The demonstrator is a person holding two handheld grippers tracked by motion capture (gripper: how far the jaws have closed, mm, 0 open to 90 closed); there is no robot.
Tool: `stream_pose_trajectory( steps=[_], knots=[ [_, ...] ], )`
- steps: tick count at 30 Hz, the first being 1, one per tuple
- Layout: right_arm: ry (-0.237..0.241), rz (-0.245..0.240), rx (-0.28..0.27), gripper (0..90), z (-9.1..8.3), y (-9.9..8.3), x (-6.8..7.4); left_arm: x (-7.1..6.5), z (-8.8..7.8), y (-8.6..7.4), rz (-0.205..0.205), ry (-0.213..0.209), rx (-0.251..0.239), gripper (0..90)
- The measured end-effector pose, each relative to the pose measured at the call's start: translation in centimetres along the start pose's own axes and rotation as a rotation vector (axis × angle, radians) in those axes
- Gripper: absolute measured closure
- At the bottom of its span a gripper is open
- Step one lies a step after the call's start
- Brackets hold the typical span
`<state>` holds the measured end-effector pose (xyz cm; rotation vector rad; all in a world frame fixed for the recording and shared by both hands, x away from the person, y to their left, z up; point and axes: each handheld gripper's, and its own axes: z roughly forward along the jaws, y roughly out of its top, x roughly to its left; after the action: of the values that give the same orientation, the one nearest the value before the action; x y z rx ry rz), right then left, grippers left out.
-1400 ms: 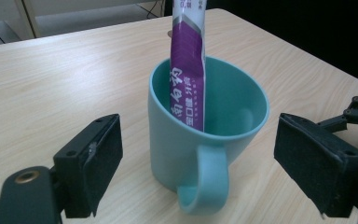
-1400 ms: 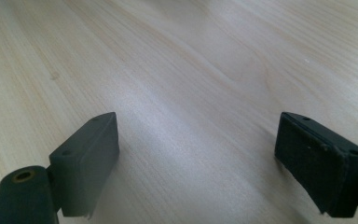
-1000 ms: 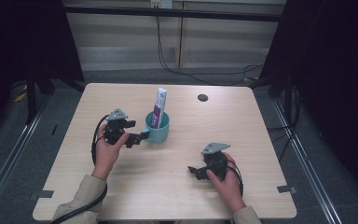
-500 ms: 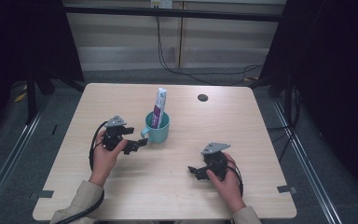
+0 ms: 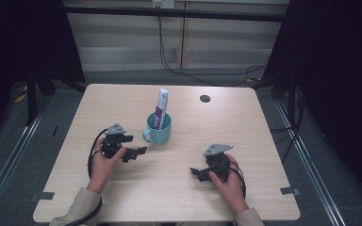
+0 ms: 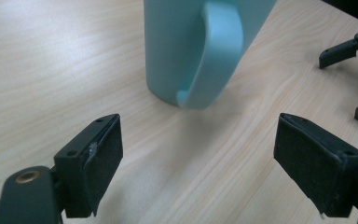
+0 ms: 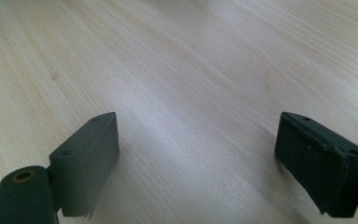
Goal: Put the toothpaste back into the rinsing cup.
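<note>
High view: I sit at the pale wooden worktop (image 5: pixel 245 122) with a hand-held gripper in each hand. A teal mug (image 5: pixel 160 129) stands upright near the middle of the worktop, with a white and purple tube (image 5: pixel 160 108) leaning in it and sticking out above the rim. My left hand-held gripper (image 5: pixel 136 151) lies low just beside the mug on its handle side, apart from it. In the left gripper view its jaws are spread wide with nothing between them, and the mug's handle (image 6: pixel 214 51) faces me just beyond the pads, not touching them. My right hand-held gripper (image 5: pixel 195 172) rests well apart from the mug, nearer my edge of the worktop, pointing toward my left one. In the right gripper view its jaws are released too, wide open over bare wood. A small dark round spot (image 5: pixel 205 98) sits on the far part of the worktop.
</note>
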<state>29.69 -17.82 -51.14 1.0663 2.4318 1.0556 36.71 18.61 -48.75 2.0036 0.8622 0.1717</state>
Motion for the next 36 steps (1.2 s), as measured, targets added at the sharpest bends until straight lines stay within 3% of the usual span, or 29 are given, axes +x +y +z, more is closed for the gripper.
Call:
stream_pose_trajectory(
  steps=[23, 36],
  knots=[
    [0.000, 0.000, -0.001, 13.2, 0.0, 0.0, 0.0, 0.4, -0.9, -2.4, 0.002, 0.008, 0.052, 15.5],
    [0.000, 0.000, 0.000, 13.2, 0.0, 0.0, 0.0, 0.5, -0.8, -3.1, 0.048, 0.041, 0.094, 15.5]
  ],
)
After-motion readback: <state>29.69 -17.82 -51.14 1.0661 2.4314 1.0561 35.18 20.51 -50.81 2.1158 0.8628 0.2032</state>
